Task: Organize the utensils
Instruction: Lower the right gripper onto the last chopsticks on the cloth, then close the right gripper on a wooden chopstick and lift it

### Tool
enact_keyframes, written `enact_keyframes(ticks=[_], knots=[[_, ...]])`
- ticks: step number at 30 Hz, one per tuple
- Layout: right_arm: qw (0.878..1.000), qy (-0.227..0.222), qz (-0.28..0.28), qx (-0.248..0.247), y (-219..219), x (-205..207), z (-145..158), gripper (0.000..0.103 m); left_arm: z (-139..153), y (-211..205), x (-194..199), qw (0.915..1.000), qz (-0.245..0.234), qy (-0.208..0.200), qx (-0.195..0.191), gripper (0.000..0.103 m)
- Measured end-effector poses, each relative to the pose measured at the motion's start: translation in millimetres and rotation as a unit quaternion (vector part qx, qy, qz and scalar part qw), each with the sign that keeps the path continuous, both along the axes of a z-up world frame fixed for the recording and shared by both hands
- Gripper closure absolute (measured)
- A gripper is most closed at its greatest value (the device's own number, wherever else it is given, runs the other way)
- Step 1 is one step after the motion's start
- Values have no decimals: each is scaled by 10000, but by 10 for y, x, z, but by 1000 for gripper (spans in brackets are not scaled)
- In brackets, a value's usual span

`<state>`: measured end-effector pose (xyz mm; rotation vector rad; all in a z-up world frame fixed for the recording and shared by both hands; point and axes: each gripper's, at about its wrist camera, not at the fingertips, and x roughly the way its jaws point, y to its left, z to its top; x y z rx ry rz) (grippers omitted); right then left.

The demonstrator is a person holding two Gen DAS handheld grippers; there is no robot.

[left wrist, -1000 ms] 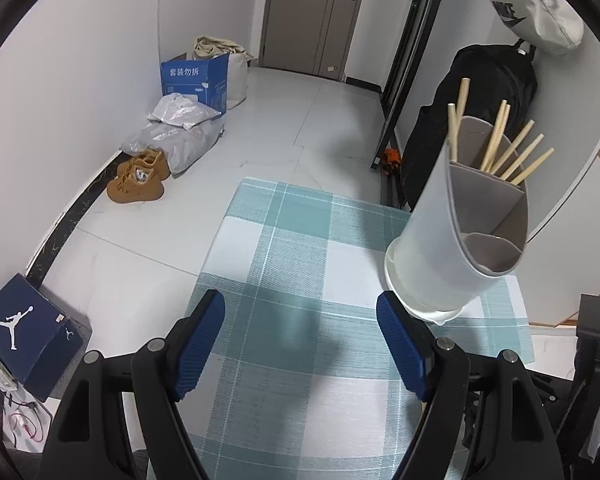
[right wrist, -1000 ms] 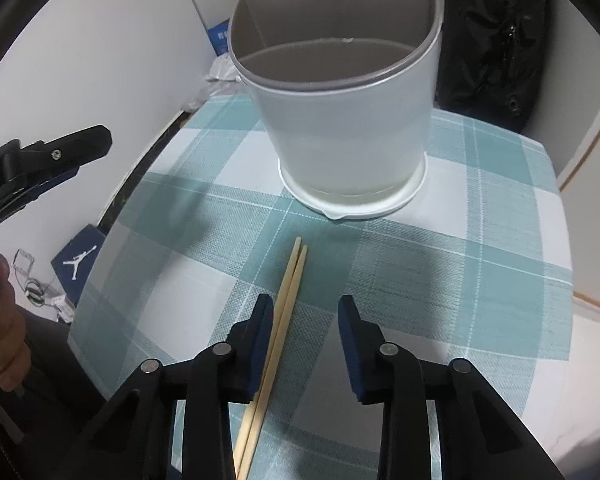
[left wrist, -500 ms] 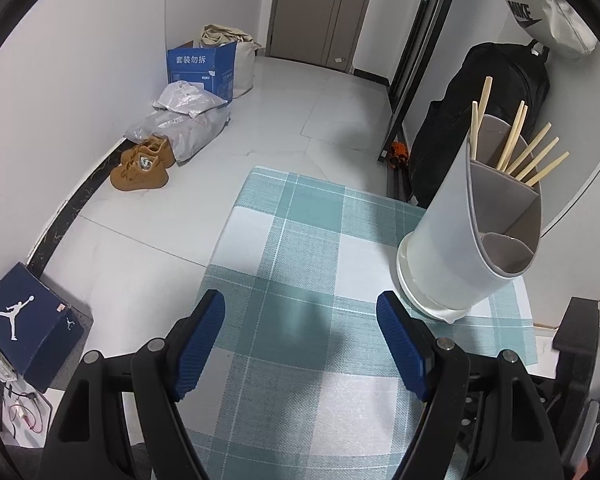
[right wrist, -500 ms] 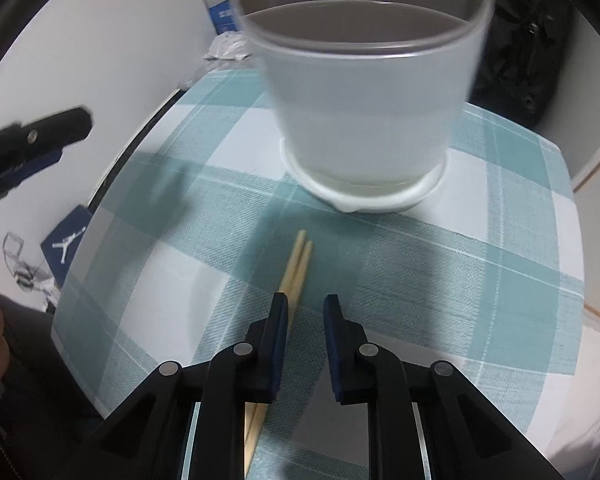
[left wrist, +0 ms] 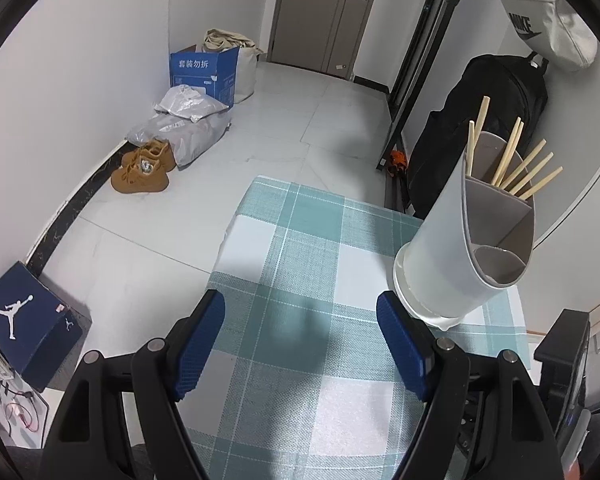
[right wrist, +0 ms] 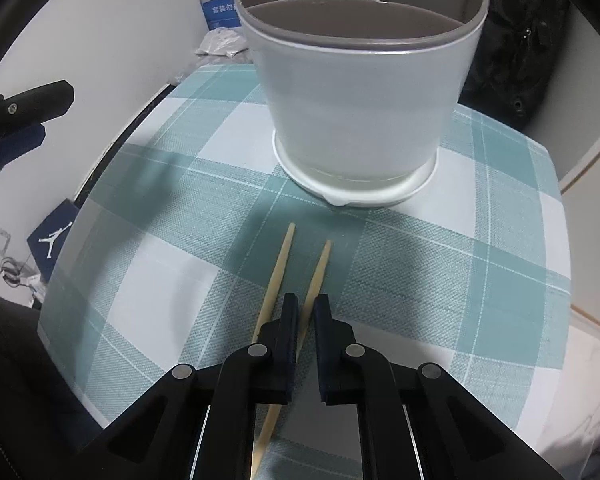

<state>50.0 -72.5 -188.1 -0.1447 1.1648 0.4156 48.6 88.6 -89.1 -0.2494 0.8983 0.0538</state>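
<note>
Lower centre of the right wrist view: right claw [right wrist: 305, 316], jaws just closed, nipping one chopstick [right wrist: 316, 276] near its middle. Second chopstick [right wrist: 278, 268] lies just left of the jaws, outside them, on the desk [right wrist: 480, 272]. Divided white utensil holder [right wrist: 360, 92] stands beyond, upper centre; more chopsticks [left wrist: 516, 168] lean in its far compartment in the left wrist view.

Left claw [left wrist: 300, 340]: lower centre of its view, jaws wide apart, nothing between them, hovering above the desk.

Risks, judged: thin round stick may roll or pivot in the pads on lifting; the loose neighbour may be dragged or knocked off the edge.

Surface: teal-and-white checked cloth, woven texture.

Room: pale tiled floor; tan shoes [left wrist: 140, 168], blue carton [left wrist: 204, 72] and grey bags at upper left; dark shoebox [left wrist: 24, 320] lower left; black backpack [left wrist: 480, 128] upper right; door at top.
</note>
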Motion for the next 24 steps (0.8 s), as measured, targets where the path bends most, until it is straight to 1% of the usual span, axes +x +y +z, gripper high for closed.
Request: enact_keyframes(ticks=[6, 9, 11, 13, 14, 16, 19, 24], knots=[[9997, -53, 86, -208, 114, 102, -2, 96, -1, 5, -2, 10000, -17, 30, 17, 28], [9994, -115, 116, -295, 204, 180, -19, 95, -22, 29, -2, 9999, -21, 111, -6, 28], [9993, -152, 132, -308, 259, 213, -27, 93, -28, 44, -2, 9999, 3, 129, 7, 29], [9993, -175, 143, -299, 288, 220, -28, 93, -25, 58, -8, 9999, 33, 102, 35, 29], [9993, -192, 156, -296, 305, 224, -29, 96, -23, 61, -8, 9999, 33, 92, 50, 29], [9996, -165, 169, -171, 320, 240, -32, 98, -35, 56, -6, 9999, 38, 105, 94, 28], [9998, -149, 87, 88, 306, 259, -29, 99, -76, 30, 10, 9998, 11, 178, 132, 28], [9973, -366, -172, 621, 168, 229, 161, 99, -137, -103, 29, 9991, -173, 317, 211, 28]])
